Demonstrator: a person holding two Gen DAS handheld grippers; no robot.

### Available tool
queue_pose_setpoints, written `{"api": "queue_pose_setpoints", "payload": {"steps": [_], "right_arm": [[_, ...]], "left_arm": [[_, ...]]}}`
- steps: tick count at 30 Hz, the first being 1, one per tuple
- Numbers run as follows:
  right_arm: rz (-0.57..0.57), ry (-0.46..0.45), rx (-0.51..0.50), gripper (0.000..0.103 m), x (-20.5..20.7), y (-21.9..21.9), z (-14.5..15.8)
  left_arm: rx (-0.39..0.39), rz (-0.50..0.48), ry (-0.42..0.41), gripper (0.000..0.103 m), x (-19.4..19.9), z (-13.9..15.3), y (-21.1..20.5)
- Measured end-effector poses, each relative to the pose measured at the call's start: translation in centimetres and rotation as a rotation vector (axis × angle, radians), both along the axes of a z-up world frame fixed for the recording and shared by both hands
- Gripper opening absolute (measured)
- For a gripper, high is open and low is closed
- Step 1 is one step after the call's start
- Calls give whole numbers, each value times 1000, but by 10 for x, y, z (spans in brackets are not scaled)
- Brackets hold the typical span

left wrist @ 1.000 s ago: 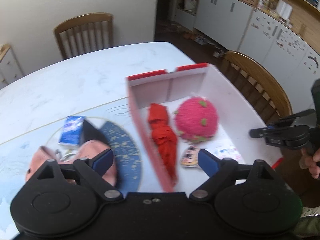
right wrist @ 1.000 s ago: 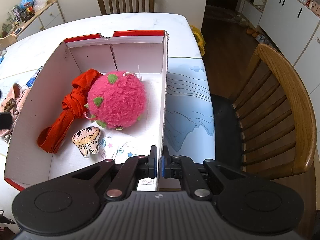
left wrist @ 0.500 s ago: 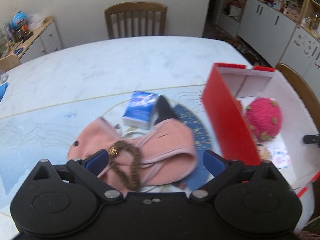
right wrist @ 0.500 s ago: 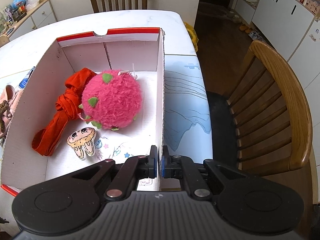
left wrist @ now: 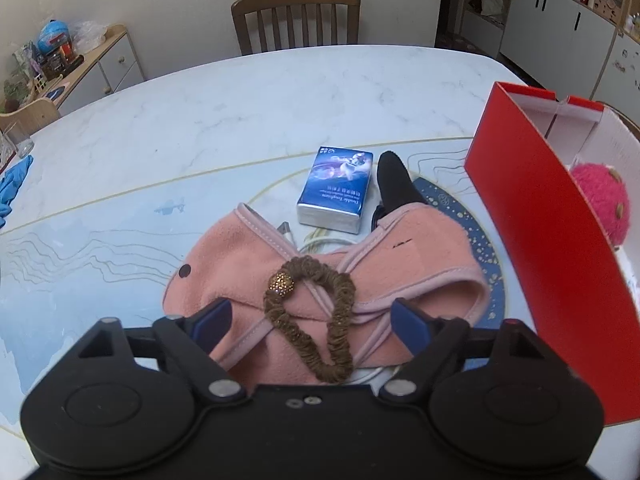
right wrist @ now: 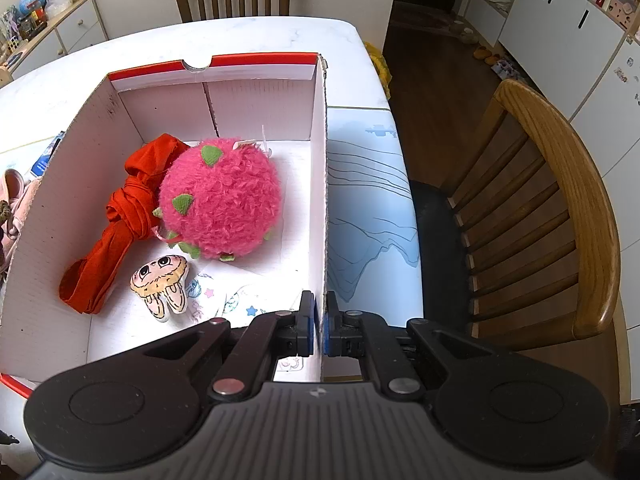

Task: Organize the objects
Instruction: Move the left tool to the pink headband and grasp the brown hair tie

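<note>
My left gripper [left wrist: 310, 320] is open and empty, just above a brown hair scrunchie [left wrist: 316, 320] that lies on a pink cloth [left wrist: 248, 256]. Behind them lie a blue tissue pack [left wrist: 334, 190], a black object [left wrist: 394, 180] and a white cable [left wrist: 320, 240]. The red box [left wrist: 532, 232] stands to the right. My right gripper [right wrist: 319, 326] is shut on the box's right wall [right wrist: 320, 184]. Inside the box lie a pink plush ball [right wrist: 220, 204], a red knotted cloth [right wrist: 120, 216] and a small bunny toy [right wrist: 162, 282].
The white marble table [left wrist: 240, 104] carries a blue printed mat [left wrist: 80, 264]. A blue rag [left wrist: 12, 188] and a glass [left wrist: 16, 142] sit at its far left. Wooden chairs stand behind the table [left wrist: 296, 16] and to the right of the box [right wrist: 560, 216].
My left gripper has swung left from over the box to over the pink cloth and scrunchie, still open. My right gripper has stayed shut on the box wall, and the box shifted slightly.
</note>
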State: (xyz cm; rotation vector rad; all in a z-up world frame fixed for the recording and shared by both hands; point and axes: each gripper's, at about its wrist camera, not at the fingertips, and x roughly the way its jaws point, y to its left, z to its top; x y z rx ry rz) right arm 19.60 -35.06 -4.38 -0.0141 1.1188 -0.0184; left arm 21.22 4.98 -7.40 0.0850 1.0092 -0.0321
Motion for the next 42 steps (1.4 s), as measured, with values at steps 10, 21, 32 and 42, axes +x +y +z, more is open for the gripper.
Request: {"api": "queue_pose_setpoints", "payload": {"steps": [10,21,32,42], "right_arm": [[2,-2,-3,4,0,1,0],[5,-3,-5,4,0,1,0],[5,-9,4,4,-2,0,0],[8,-13,9,4,-2,-1,0]], "left_arm": [[4,10,3,51,-1,-4,-1],[28,-25,9,25,1,-4,-14],[-8,-42,-9,6,-5,7,-14],[-73,-63,-56,5,-16,50,-17]]}}
